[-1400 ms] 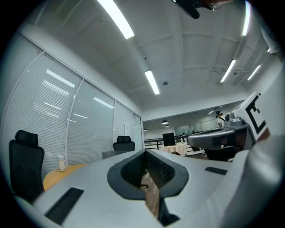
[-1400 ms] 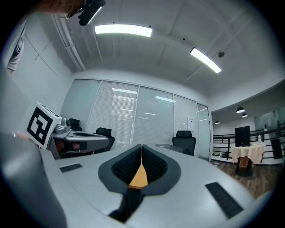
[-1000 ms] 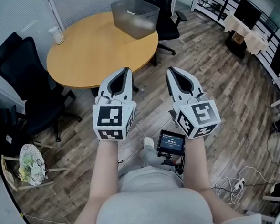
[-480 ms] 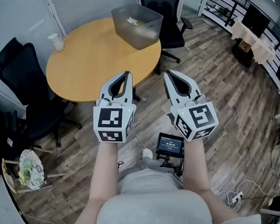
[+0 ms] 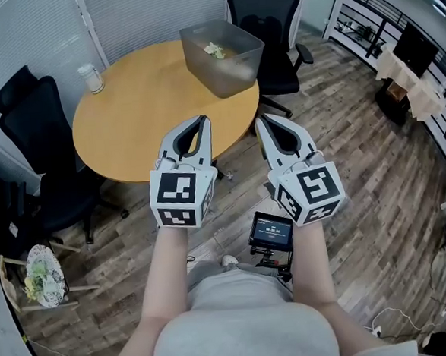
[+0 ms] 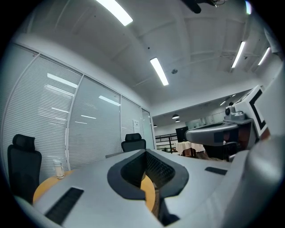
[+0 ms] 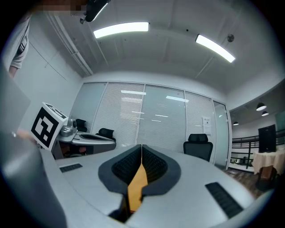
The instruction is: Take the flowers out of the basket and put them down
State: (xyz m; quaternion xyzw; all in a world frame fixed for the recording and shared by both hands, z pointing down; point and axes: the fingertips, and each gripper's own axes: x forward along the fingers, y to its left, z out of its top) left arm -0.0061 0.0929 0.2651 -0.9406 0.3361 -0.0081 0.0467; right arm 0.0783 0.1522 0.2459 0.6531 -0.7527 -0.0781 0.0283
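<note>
A translucent grey basket (image 5: pixel 234 67) stands at the far right edge of a round wooden table (image 5: pixel 149 102). Pale flowers (image 5: pixel 214 50) lie inside it. Both grippers are held side by side over the floor, short of the table's near edge and well away from the basket. My left gripper (image 5: pixel 202 119) is shut with nothing in it, and so is my right gripper (image 5: pixel 258 120). In the left gripper view the left gripper (image 6: pixel 145 149) has its tips meeting; in the right gripper view the right gripper (image 7: pixel 142 144) is likewise shut and empty, with the table showing through the gap behind the tips.
A small lidded cup (image 5: pixel 92 77) stands at the table's far left. Black office chairs stand left of the table (image 5: pixel 32 111) and behind the basket (image 5: pixel 269 14). A small screen (image 5: pixel 271 231) hangs at the person's waist. A white lacy bundle in a wooden stand (image 5: pixel 38 276) sits on the floor at left.
The table and basket have slid lower and nearer in the head view, and the flowers inside the basket now show. Both grippers stay shut and side by side.
</note>
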